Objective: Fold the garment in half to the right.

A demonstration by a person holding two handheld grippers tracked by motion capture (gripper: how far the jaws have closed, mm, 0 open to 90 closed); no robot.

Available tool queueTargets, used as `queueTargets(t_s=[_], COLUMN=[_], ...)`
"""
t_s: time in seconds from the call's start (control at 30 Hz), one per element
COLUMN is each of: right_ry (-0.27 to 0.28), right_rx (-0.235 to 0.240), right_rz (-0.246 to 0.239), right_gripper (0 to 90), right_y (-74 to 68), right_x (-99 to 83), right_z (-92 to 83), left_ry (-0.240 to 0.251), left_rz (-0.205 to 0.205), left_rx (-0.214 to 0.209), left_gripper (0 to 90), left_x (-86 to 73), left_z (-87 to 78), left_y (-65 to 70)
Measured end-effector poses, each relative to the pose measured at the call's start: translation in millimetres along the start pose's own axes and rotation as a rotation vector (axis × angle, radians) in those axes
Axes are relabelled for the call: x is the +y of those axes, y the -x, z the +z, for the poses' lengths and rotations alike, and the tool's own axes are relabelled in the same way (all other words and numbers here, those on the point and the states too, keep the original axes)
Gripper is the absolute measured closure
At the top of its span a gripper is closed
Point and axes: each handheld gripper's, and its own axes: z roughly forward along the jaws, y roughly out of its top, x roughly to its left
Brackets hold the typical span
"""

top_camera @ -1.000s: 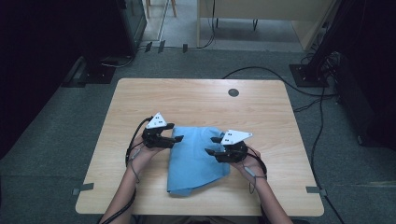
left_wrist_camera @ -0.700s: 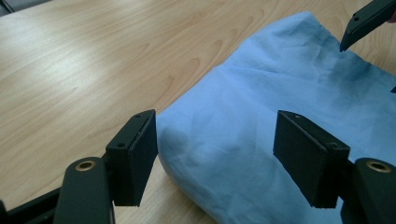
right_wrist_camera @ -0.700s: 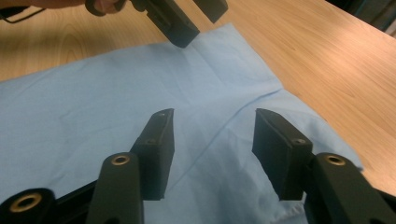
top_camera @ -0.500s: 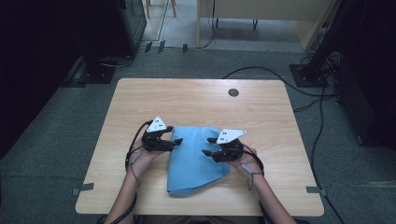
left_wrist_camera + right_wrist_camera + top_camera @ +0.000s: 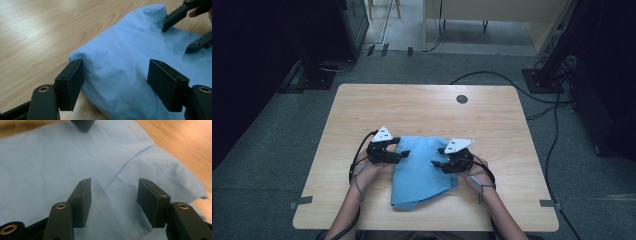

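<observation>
Black two-fingered grippers (image 5: pixel 404 156), grey triangular top plates, brass screws, trailing cables.

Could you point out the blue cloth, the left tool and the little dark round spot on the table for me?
blue cloth (image 5: pixel 422 165), high view, middle of the fabric.
left tool (image 5: pixel 404 154), high view, between its jaw tips at the cloth's left edge.
dark round spot (image 5: pixel 462 99), high view, its centre, near the table's far edge.

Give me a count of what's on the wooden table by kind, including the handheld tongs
Folded light-blue fabric cloth: 1
Handheld black two-jaw tongs: 2, the left tongs and the right tongs, both open over the cloth
Small dark round disc near the table's far edge: 1
Total: 4
</observation>
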Motion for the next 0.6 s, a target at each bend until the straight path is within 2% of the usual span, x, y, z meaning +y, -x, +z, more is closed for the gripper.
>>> queueTargets(t_s=[0.1,0.13,0.2,0.23,0.43,0.47,0.5,0.53,0.57,0.6], right_ry=[0.027,0.048,0.051,0.066,0.066,0.053,0.053,0.04,0.04,0.026], right_rx=[-0.009,-0.029,-0.033,-0.047,-0.056,-0.069,-0.069,-0.057,-0.057,-0.043], right_rz=[0.015,0.024,0.028,0.05,0.079,0.101,0.101,0.134,0.134,0.181], right_gripper=[45.0,45.0,43.7,43.7,42.7,42.8,42.8,42.8,43.7,45.4], right_y=[2.2,4.0,4.4,7.2,11.1,14.5,14.5,18.2,18.2,20.4], right_x=[0.5,1.4,1.5,0.6,-2.9,-5.6,-5.6,-9.1,-9.1,-12.2], right_z=[-5.8,-10.0,-10.9,-13.8,-15.6,-15.1,-15.1,-13.4,-13.4,-10.4], left_ry=[0.019,0.019,0.022,0.022,0.023,0.018,0.018,0.018,0.016,0.016], left_rz=[0.004,0.004,0.007,0.007,-0.006,-0.006,-0.006,-0.006,-0.005,-0.005], left_rx=[0.01,0.01,0.02,0.02,0.032,0.038,0.038,0.038,0.044,0.044], left_gripper=[29.0,29.0,29.0,29.0,29.0,29.0,29.0,29.0,29.0,29.0], left_x=[2.3,2.3,2.7,2.7,-0.7,-1.8,-1.8,-1.8,-2.9,-2.9], left_z=[-5.9,-5.9,-9.8,-9.8,-15.9,-17.4,-17.4,-17.4,-19.0,-19.0], left_y=[-0.2,-0.2,-0.4,-0.4,-4.8,-5.8,-5.8,-5.8,-6.9,-6.9])
